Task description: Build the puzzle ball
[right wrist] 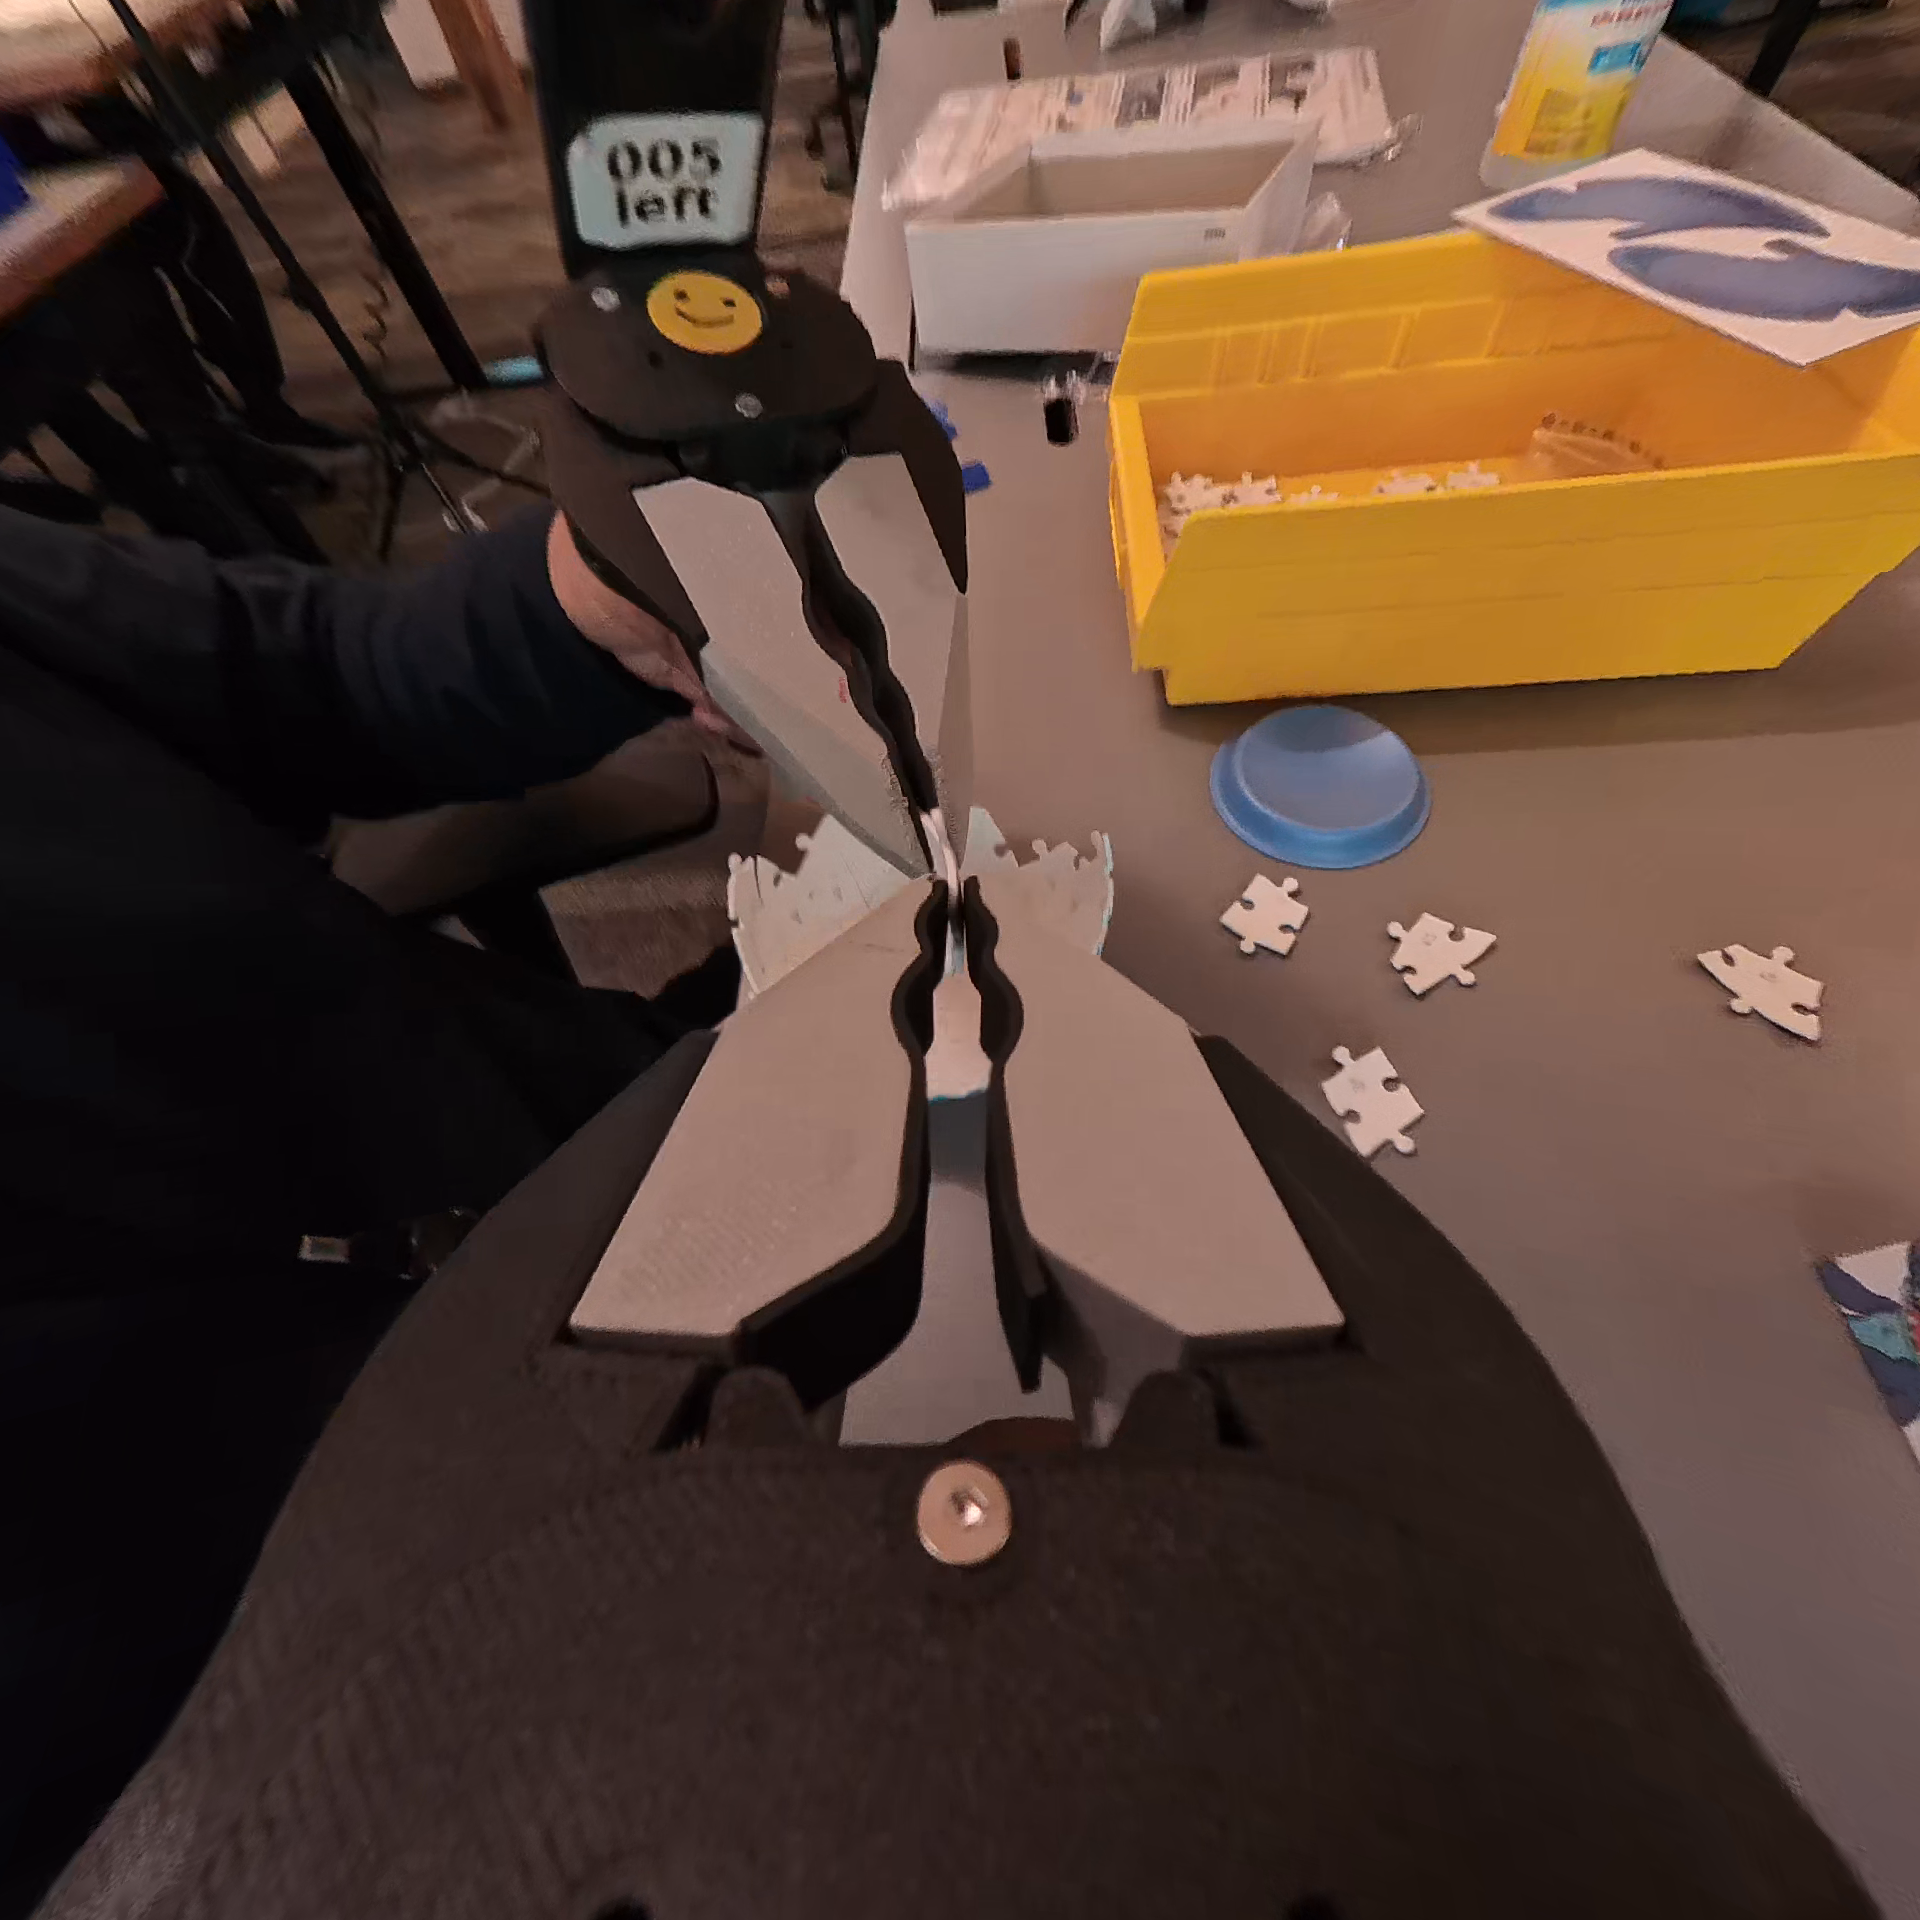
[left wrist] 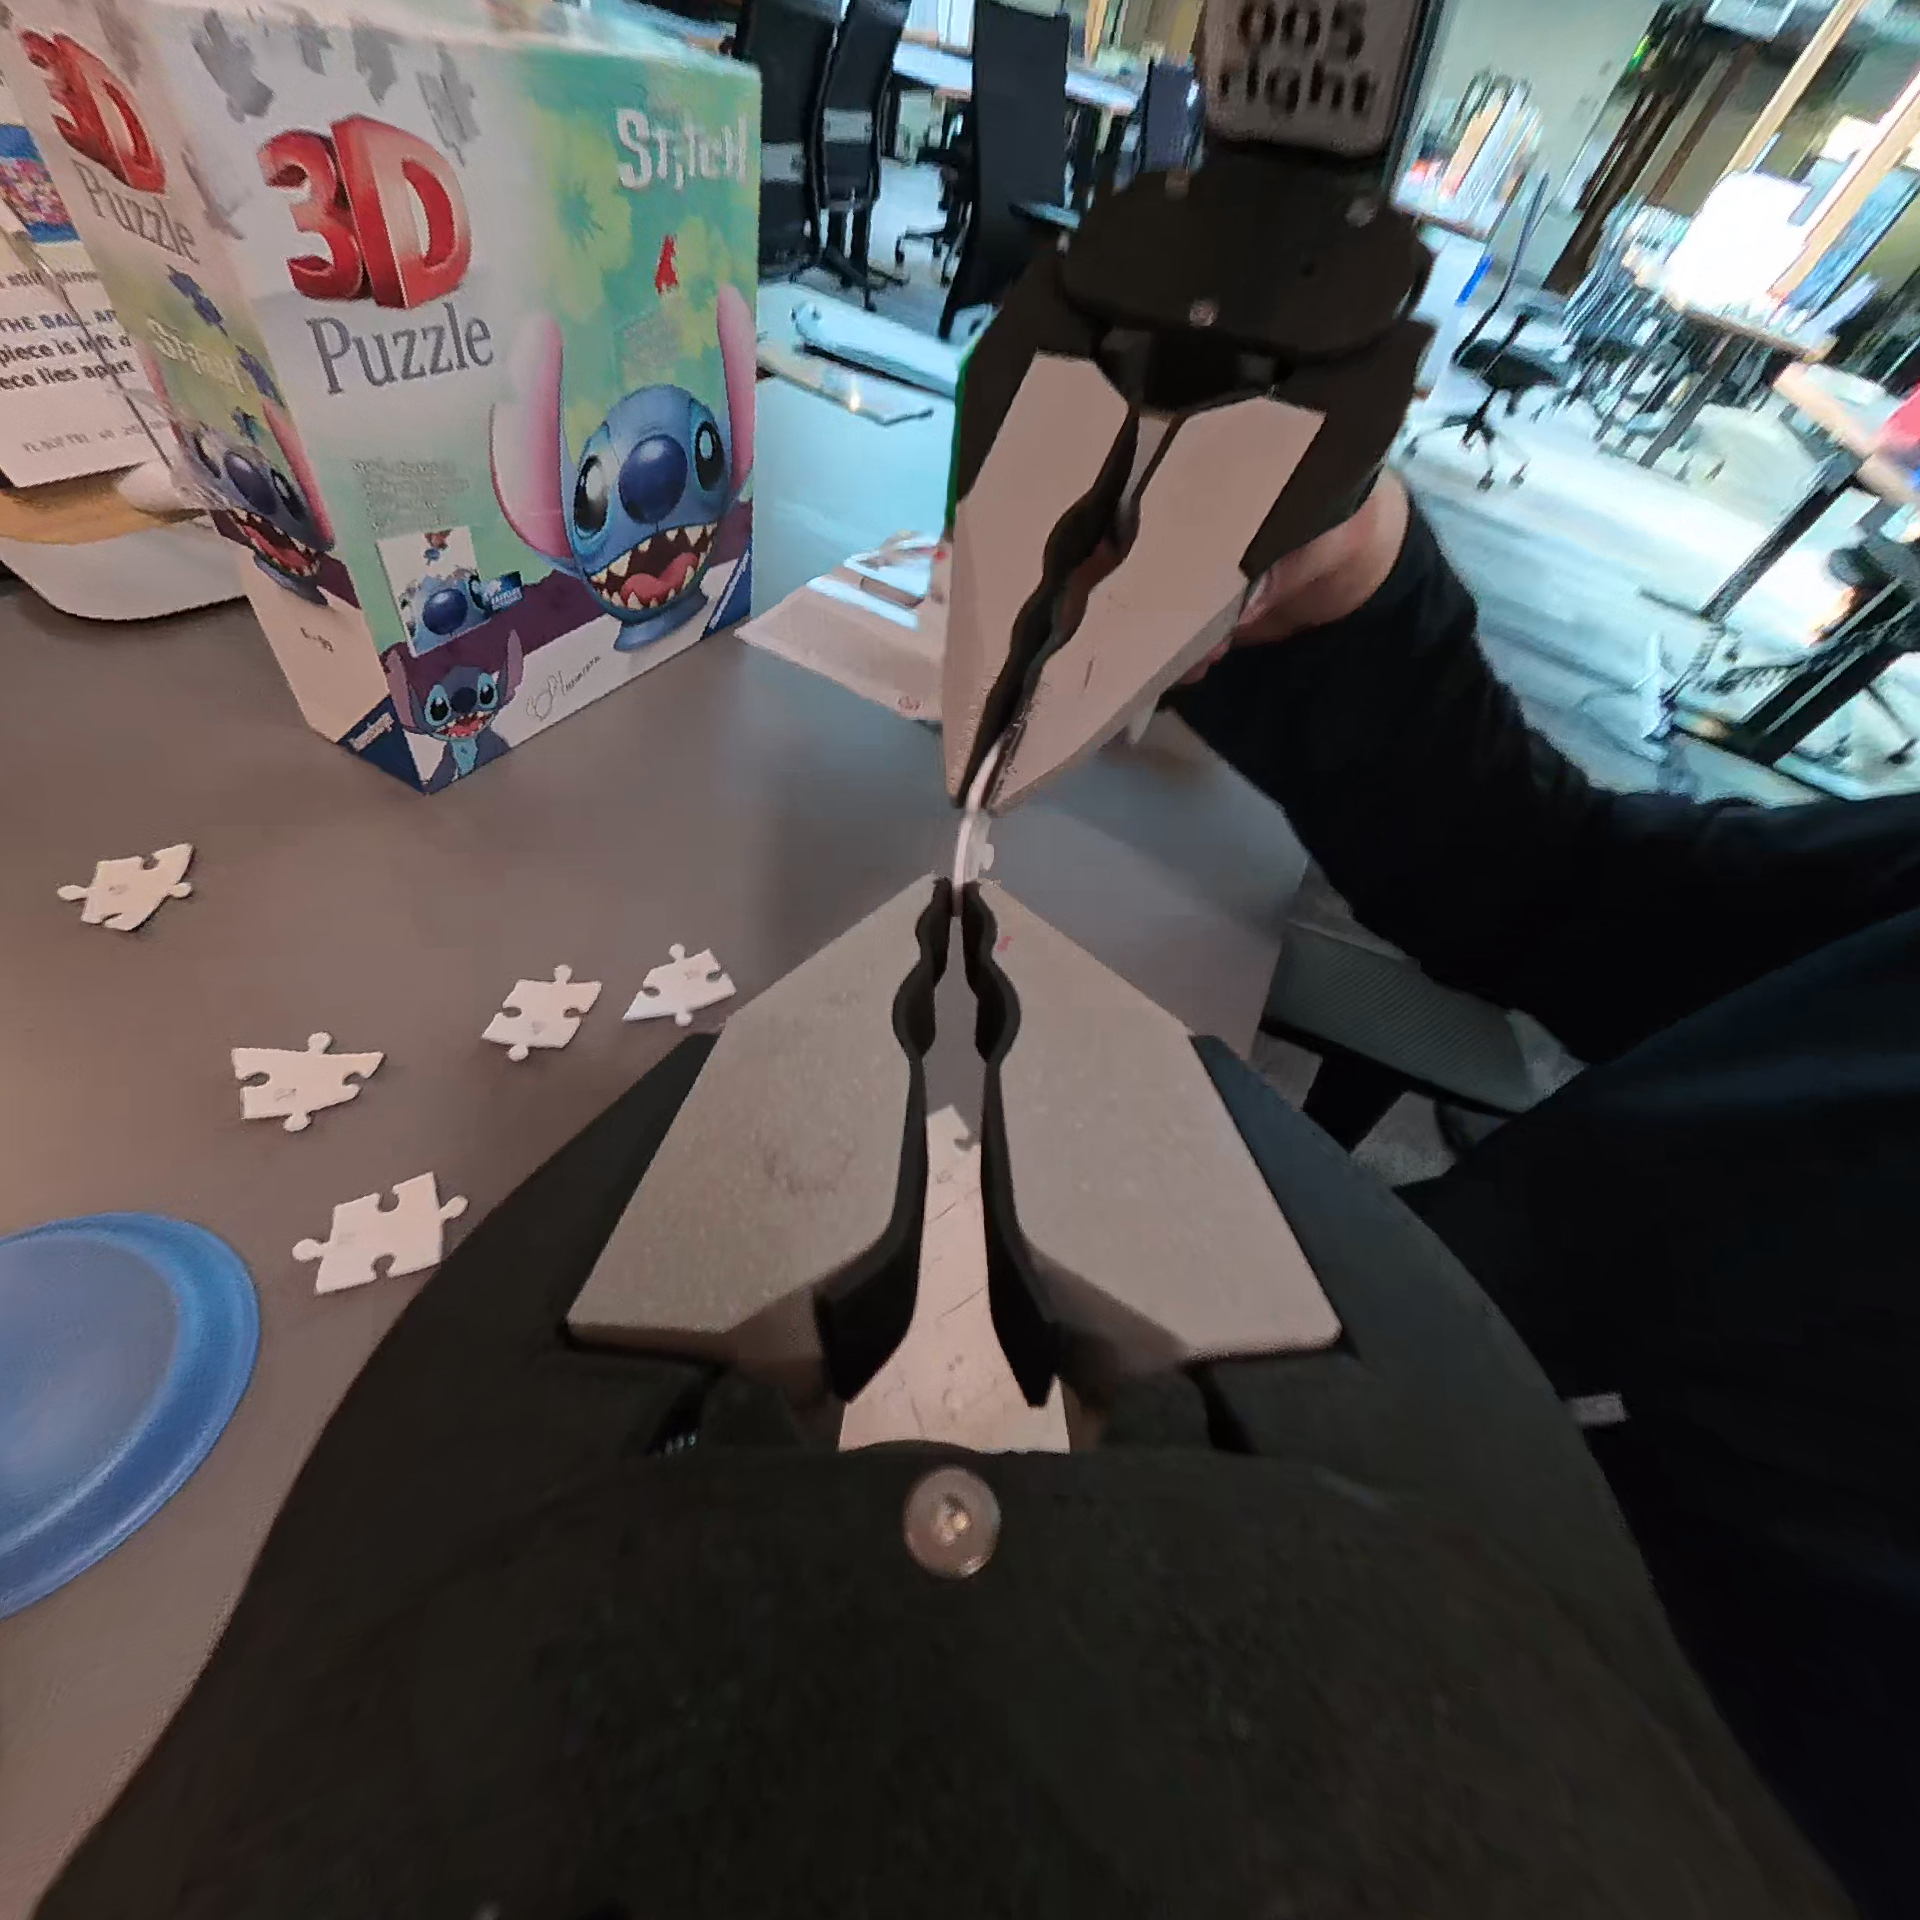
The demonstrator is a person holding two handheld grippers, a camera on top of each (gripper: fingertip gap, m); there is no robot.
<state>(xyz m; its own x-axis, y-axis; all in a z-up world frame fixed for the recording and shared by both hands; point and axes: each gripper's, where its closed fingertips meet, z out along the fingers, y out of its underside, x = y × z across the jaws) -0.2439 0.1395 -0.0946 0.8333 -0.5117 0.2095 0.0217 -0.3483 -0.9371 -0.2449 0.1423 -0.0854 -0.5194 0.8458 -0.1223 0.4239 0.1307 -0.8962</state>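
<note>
My left gripper (left wrist: 956,896) is shut on the rim of a partly built puzzle ball shell (left wrist: 951,1299), whose white inside shows through the gap between its fingers. My right gripper (left wrist: 982,795) faces it tip to tip, shut on a white puzzle piece (left wrist: 971,847) held edge-on against that rim. In the right wrist view, my right gripper (right wrist: 951,899) meets the left gripper (right wrist: 935,831), and the shell's jagged white edge (right wrist: 1049,888) spreads behind the fingers. Several loose white pieces (left wrist: 535,1013) (right wrist: 1262,912) lie face down on the grey table (left wrist: 623,831).
A blue round stand (left wrist: 104,1392) (right wrist: 1320,790) sits by the loose pieces. The puzzle box (left wrist: 499,395) stands behind them. A yellow bin (right wrist: 1507,561) holds more pieces, with a white box (right wrist: 1091,229) and a printed sheet (right wrist: 1704,249) beyond. A person's sleeves are near. Only a small space, under 4 cm, lies between the two pairs of fingers.
</note>
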